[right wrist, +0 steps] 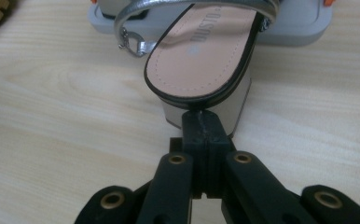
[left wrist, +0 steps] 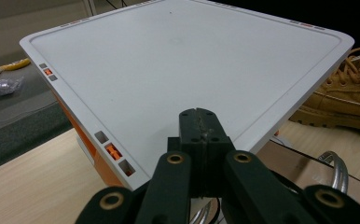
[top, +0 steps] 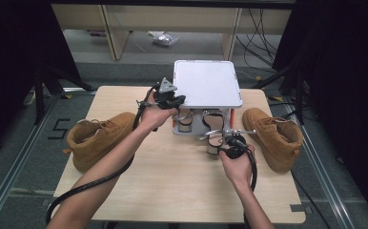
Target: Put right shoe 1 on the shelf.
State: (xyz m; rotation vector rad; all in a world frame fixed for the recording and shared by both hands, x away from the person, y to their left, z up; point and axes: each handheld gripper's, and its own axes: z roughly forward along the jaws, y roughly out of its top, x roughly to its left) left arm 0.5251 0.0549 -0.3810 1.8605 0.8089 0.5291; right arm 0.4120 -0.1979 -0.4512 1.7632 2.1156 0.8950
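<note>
A small white shoe rack [top: 206, 83] stands at the back middle of the wooden table [top: 172, 191]. Under its top panel [left wrist: 183, 60] sit two block-heeled sandals with silver straps, a left one [top: 186, 121] and a right one [top: 214, 138]. The right sandal [right wrist: 201, 51] sticks out of the rack's grey base [right wrist: 304, 28] towards me. My left gripper [top: 178, 100] [left wrist: 197, 114] is shut and empty, its tips over the front left edge of the top panel. My right gripper [top: 225, 149] [right wrist: 200, 116] is shut, its tips right at the sandal's heel block.
A tan lace-up boot [top: 101, 138] lies on the table left of the rack, and its mate [top: 275, 136] [left wrist: 350, 88] stands on the right. Bare wood stretches across the front of the table. Behind the table are wooden furniture legs and cables on the floor.
</note>
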